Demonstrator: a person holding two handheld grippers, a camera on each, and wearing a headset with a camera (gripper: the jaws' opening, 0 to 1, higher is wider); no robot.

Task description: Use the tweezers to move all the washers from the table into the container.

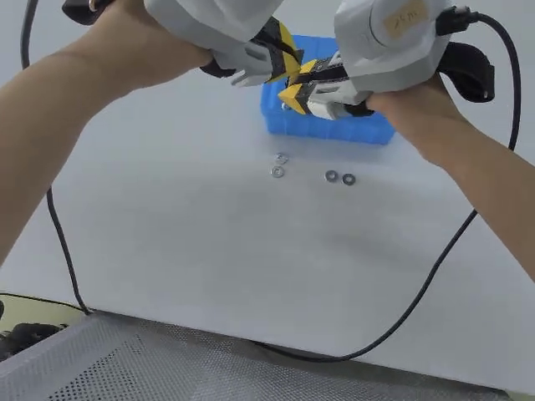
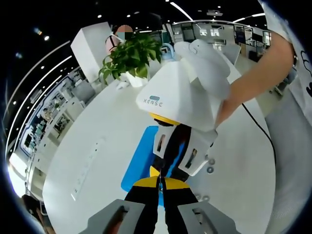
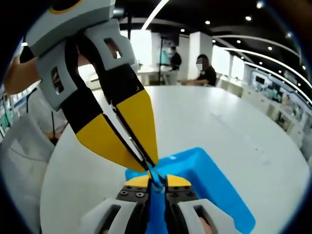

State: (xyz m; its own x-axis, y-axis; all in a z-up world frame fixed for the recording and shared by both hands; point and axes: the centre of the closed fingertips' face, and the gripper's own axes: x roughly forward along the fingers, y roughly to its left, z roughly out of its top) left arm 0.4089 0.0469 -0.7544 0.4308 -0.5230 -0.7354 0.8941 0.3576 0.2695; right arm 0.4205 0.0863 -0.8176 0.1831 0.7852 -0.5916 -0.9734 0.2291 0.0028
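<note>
Left gripper (image 3: 149,166) clamped on tweezers (image 3: 127,131) above blue container (image 3: 214,180). Right gripper (image 3: 158,182): jaws flank the tweezer tips with a narrow gap, can't tell if pinching. XENSE label (image 2: 153,102) on its housing. Four washers (image 1: 277,172) on worktop (image 1: 209,251), just off container's near edge.

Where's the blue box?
In the head view, the blue container sits on the far middle of the white table, just behind the four washers.
</note>
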